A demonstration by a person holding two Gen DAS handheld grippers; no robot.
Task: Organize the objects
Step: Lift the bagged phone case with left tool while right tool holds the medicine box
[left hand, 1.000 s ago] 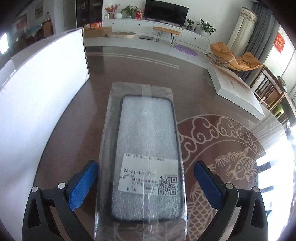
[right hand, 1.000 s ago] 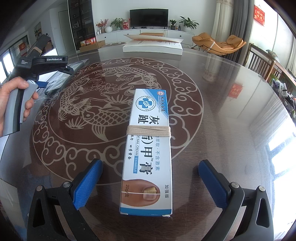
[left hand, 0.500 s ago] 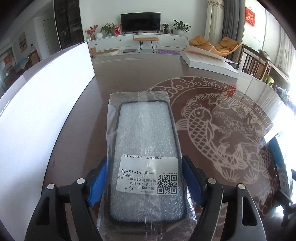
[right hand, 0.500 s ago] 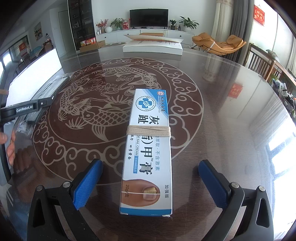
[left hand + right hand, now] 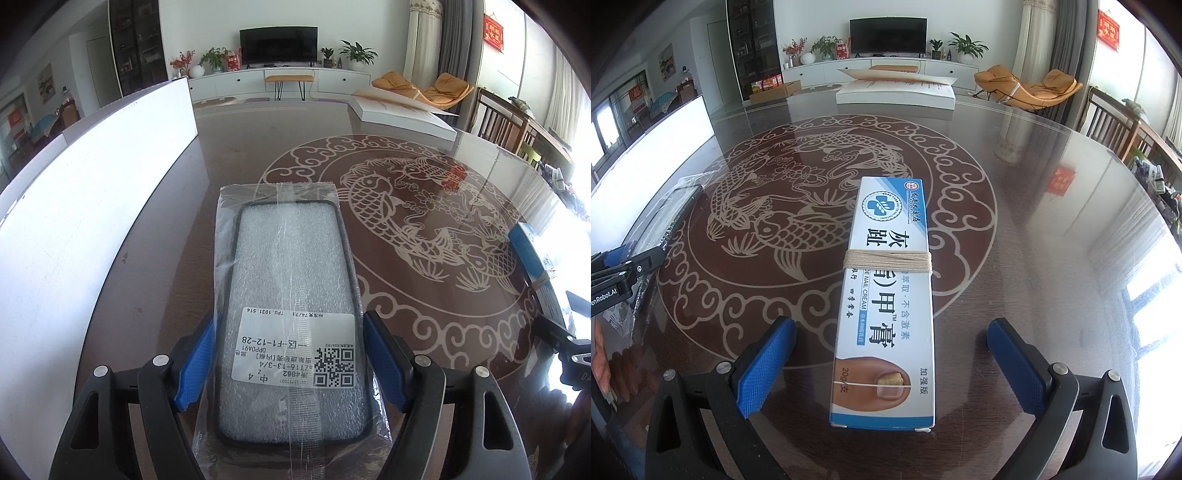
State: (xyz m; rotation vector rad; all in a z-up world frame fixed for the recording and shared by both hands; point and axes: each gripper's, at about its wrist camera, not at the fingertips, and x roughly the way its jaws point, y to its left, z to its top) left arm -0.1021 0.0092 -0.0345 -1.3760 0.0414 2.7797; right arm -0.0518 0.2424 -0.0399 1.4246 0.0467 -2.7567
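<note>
A phone case in a clear plastic bag (image 5: 291,295), with a white QR label, lies lengthwise between my left gripper's fingers. My left gripper (image 5: 288,354) is shut on the bag, its blue pads pressing both sides. The bag also shows at the left edge of the right wrist view (image 5: 665,221). A blue-and-white nail cream box (image 5: 886,295), wound with beige string, lies on the glass table between the fingers of my right gripper (image 5: 892,365). The right gripper is open, with wide gaps to the box on each side. The box's end shows in the left wrist view (image 5: 532,258).
The dark round glass table (image 5: 1034,221) has a fish and cloud pattern. A tall white board (image 5: 92,192) stands along the left. A flat white box (image 5: 897,94) lies at the far edge. Wooden chairs (image 5: 1115,125) stand on the right.
My left gripper closed from wide open onto the bagged phone case and swung right, so more of the table pattern shows. The right gripper and the cream box have not moved.
</note>
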